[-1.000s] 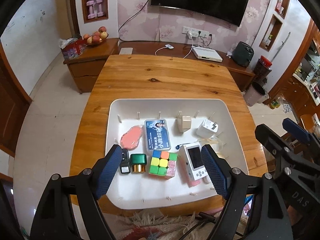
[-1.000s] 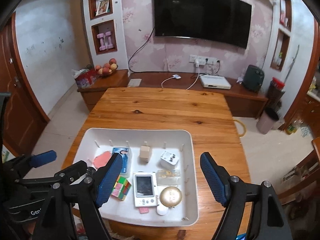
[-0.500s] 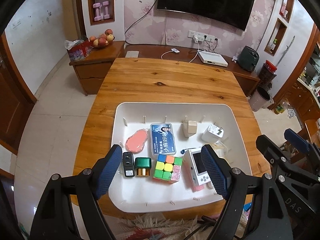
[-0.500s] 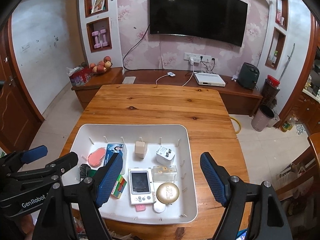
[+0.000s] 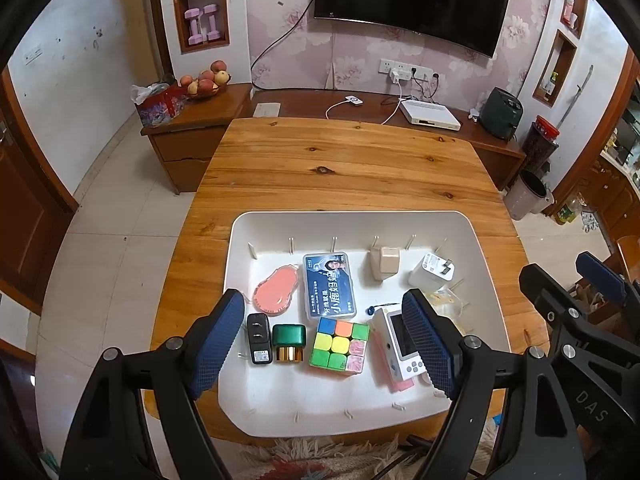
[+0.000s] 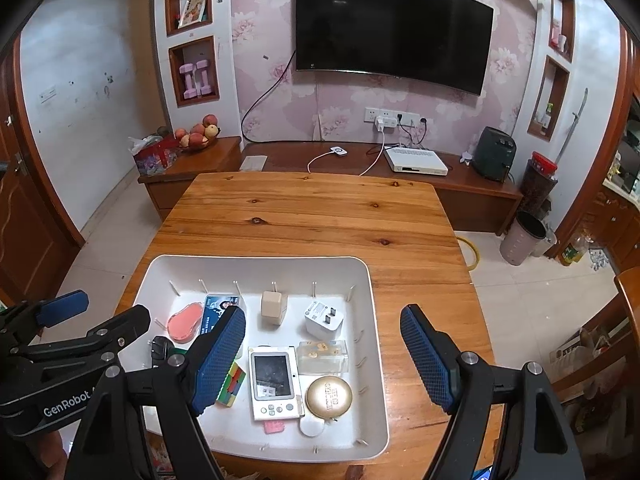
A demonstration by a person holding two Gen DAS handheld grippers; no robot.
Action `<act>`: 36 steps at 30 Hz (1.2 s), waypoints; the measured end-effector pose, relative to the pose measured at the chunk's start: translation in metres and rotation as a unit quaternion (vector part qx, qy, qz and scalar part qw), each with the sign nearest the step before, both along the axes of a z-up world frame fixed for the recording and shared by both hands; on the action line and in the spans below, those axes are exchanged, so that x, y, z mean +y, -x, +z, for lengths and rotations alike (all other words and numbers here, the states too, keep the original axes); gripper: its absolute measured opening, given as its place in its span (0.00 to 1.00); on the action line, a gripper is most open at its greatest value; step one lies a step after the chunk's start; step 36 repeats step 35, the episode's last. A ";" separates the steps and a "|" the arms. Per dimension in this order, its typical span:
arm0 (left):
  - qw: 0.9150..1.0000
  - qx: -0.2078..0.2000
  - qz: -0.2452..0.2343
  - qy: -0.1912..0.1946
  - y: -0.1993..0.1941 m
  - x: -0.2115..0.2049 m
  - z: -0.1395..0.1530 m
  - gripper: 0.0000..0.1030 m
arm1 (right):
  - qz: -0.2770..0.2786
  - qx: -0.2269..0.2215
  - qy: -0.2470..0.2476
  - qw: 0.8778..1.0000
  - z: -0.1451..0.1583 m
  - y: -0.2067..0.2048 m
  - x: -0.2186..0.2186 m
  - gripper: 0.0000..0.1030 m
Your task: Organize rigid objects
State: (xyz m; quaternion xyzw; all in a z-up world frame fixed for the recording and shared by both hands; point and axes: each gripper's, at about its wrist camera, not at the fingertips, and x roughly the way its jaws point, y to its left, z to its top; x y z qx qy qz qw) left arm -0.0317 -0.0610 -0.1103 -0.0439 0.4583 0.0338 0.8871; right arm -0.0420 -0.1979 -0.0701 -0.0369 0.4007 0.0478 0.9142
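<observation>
Holding status: nothing is gripped by either tool; both are raised above the near edge of the tray.
Left gripper: jaws spread wide, blue pads empty, held over the near left part of the tray.
Right gripper: jaws spread wide, nothing between the pads, held over the near right part of the tray.
Tray: a white, shallow tray is set on the near half of the wooden table; small pegs are seen along its inner walls.
Back row: a pink oval pad, a blue card case, a beige cube and a white plug adapter are lined up left to right, each apart from the next.
Front row: a black charger and a green-capped bottle are placed just beside each other; a colour cube is placed to their right.
White handheld console: laid flat, screen up, to the right of the colour cube.
Clear box: seen just right of the console's far end.
Gold round compact: laid lid up, touching or nearly touching the console's near right corner.
Far half of table: bare wood is shown.
</observation>
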 end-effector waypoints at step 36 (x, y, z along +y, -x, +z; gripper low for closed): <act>1.000 0.009 0.009 0.002 -0.002 0.007 -0.012 0.81 | -0.006 0.001 0.001 1.000 -0.012 -0.004 0.000 0.78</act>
